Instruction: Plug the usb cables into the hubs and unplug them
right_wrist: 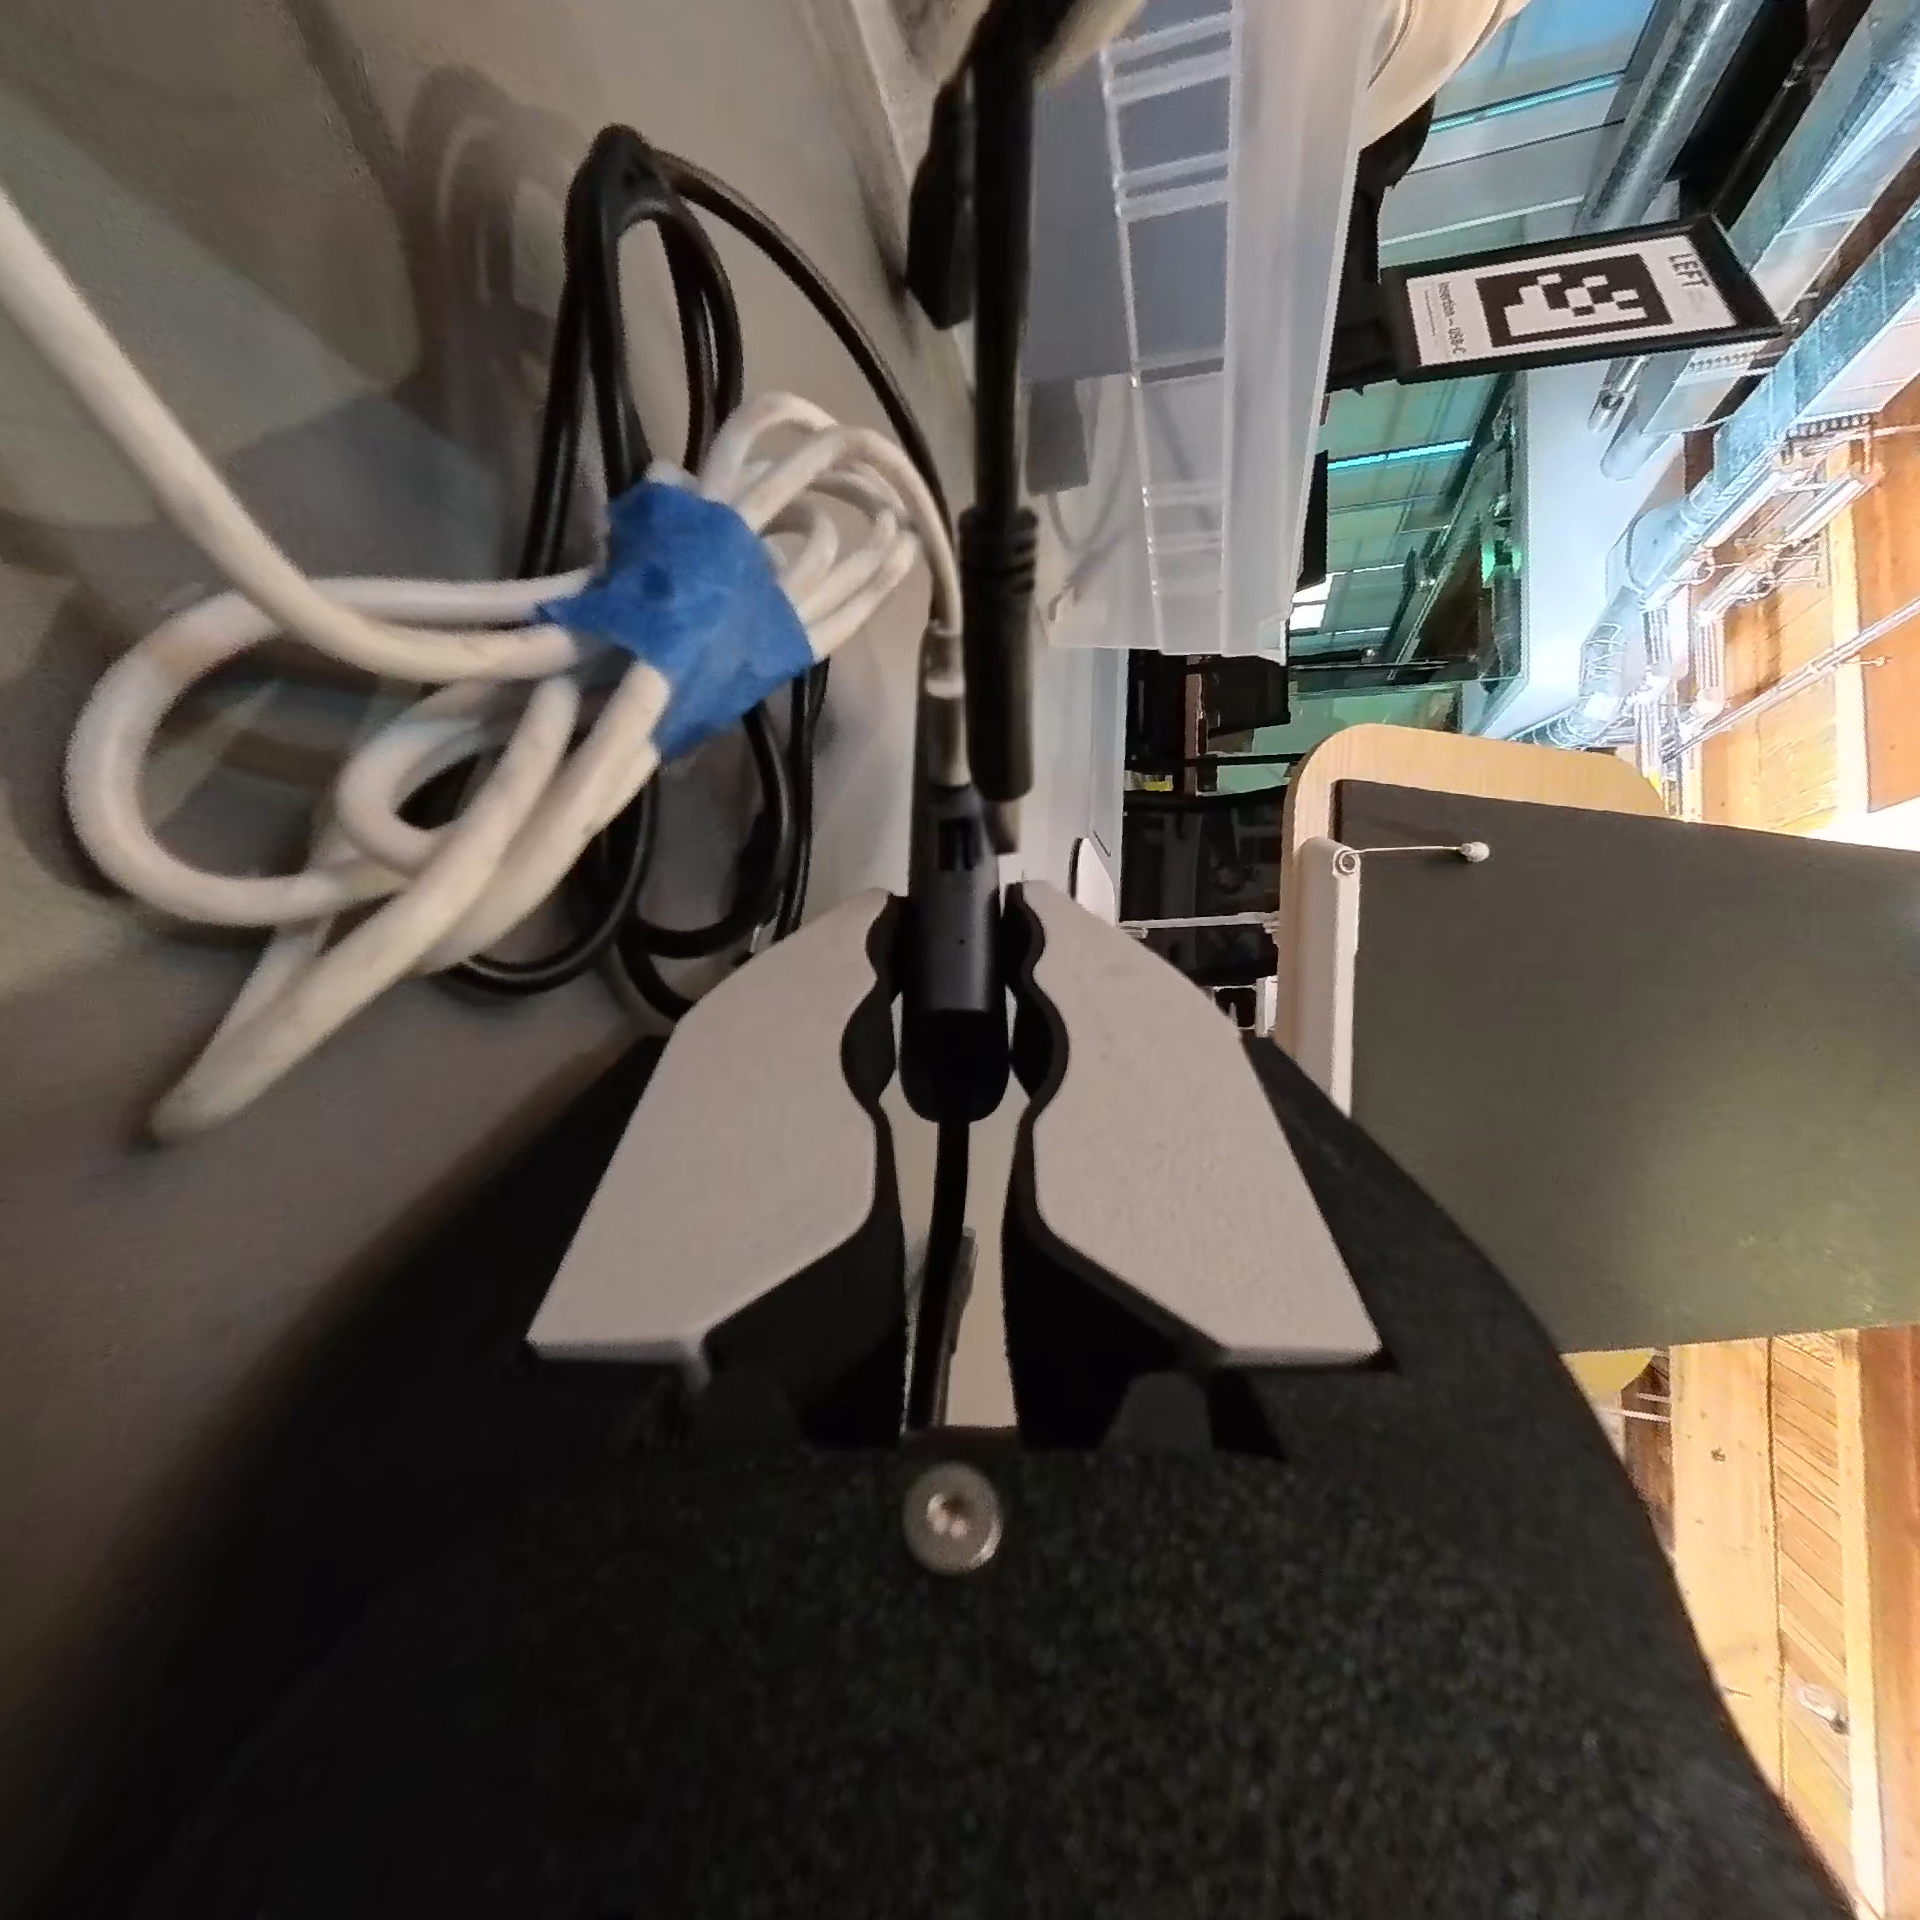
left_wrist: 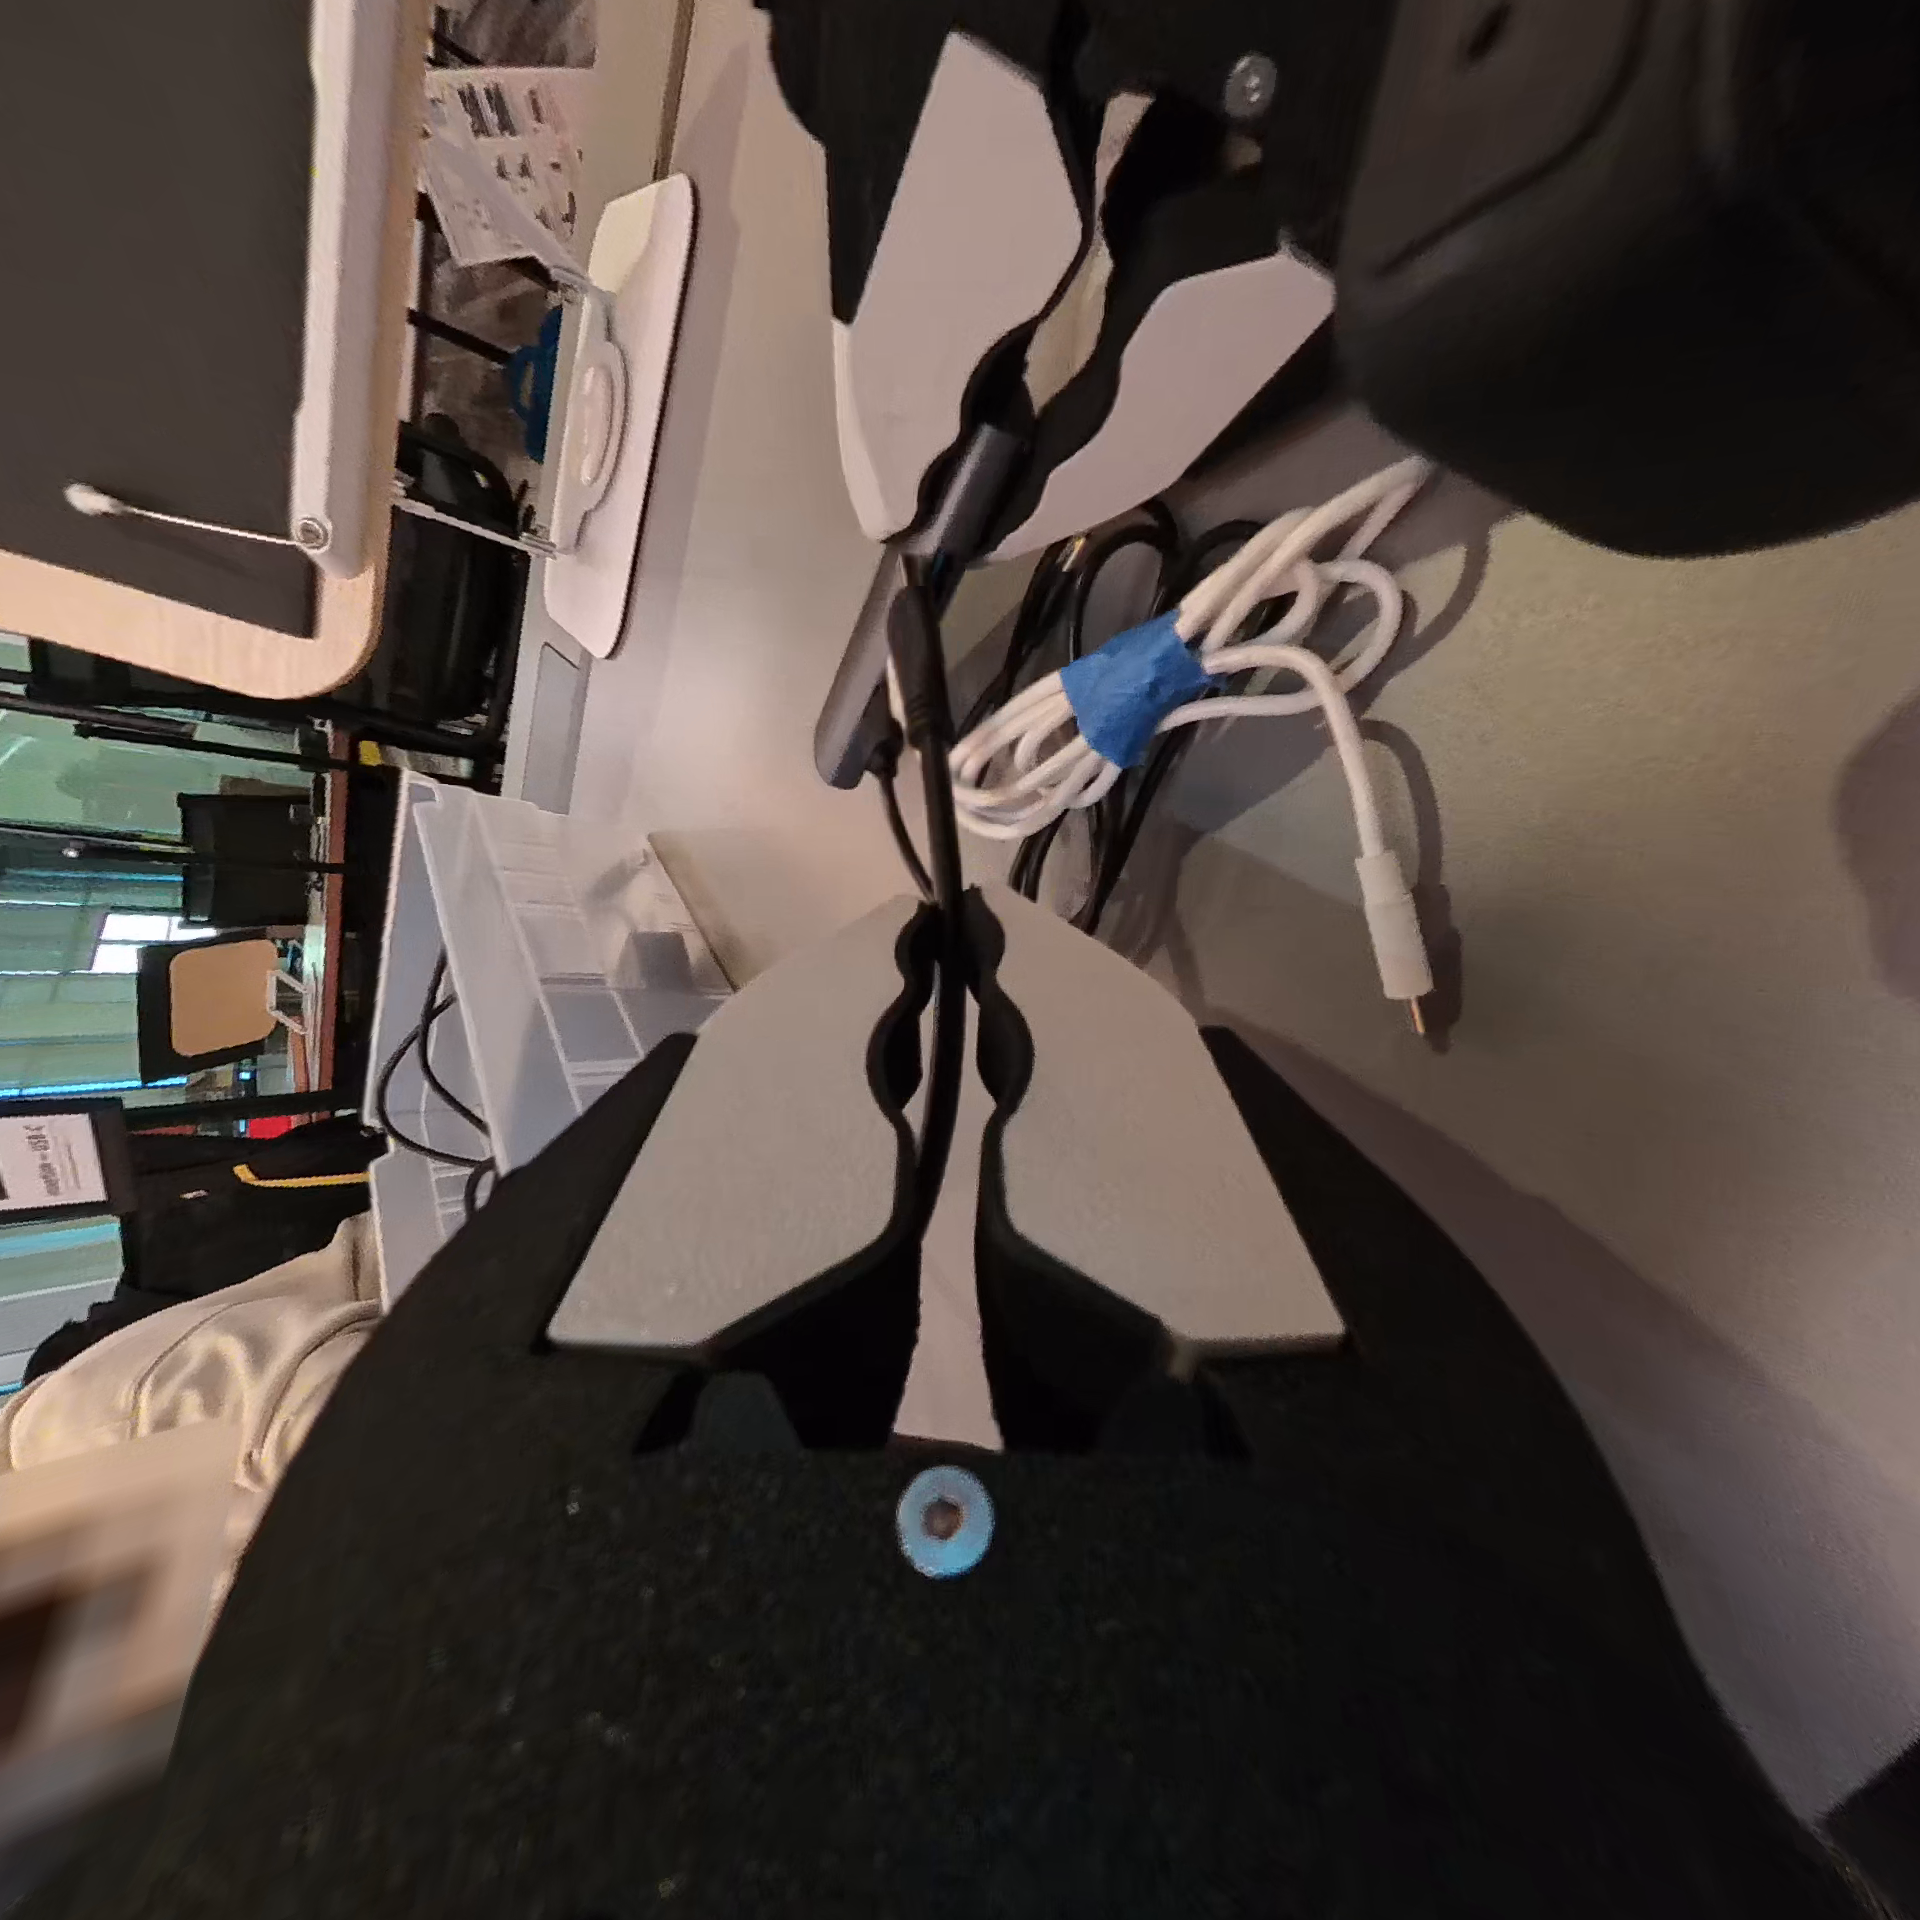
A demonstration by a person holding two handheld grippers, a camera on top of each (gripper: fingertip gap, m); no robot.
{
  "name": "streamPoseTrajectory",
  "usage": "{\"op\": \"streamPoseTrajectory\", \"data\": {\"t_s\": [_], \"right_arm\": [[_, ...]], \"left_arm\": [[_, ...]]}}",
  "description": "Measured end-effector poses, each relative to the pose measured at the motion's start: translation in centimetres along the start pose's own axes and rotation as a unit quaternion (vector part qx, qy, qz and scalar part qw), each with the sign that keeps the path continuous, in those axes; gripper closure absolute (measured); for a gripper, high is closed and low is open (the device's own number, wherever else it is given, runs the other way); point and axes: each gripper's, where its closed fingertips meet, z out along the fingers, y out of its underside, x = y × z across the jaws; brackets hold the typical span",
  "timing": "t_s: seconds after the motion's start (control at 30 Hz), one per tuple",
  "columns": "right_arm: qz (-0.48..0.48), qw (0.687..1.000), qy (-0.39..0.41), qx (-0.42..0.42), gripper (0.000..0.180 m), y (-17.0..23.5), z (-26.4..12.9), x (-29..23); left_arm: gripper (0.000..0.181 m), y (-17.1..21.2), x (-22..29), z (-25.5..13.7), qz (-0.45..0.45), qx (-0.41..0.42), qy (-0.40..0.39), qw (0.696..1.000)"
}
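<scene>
The left gripper [left_wrist: 940,935] has its fingers pinched onto a thin black cable [left_wrist: 940,821] that runs up to a dark grey USB hub [left_wrist: 868,675]. Right of the hub on the grey tabletop [left_wrist: 1662,831] lies a white cable bundle [left_wrist: 1049,748] wrapped in blue tape [left_wrist: 1138,691]. The right gripper [right_wrist: 956,914] clamps a dark plug body [right_wrist: 956,987]; right of it stands a printed marker card [right_wrist: 1569,301].
</scene>
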Motion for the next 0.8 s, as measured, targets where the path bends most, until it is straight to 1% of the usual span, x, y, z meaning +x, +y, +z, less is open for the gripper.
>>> {"op": "streamPoseTrajectory", "data": {"t_s": [0.5, 0.7, 0.8], "right_arm": [[0.005, 1.000, -0.004, -0.001, 0.162, 0.06, -0.04, -0.09], [0.005, 1.000, -0.006, 0.004, 0.162, -0.17, -0.14, -0.20], [0.005, 1.000, -0.005, 0.005, 0.162, -0.19, -0.18, -0.18]], "left_arm": [[0.176, -0.11, 0.58, 0.23, 0.012, 0.002, 0.007, 1.000], [0.176, 0.04, 0.72, 0.19, 0.031, 0.002, 0.009, 0.999], [0.176, 0.20, 0.54, 0.31, 0.021, -0.005, 0.007, 1.000]]}}
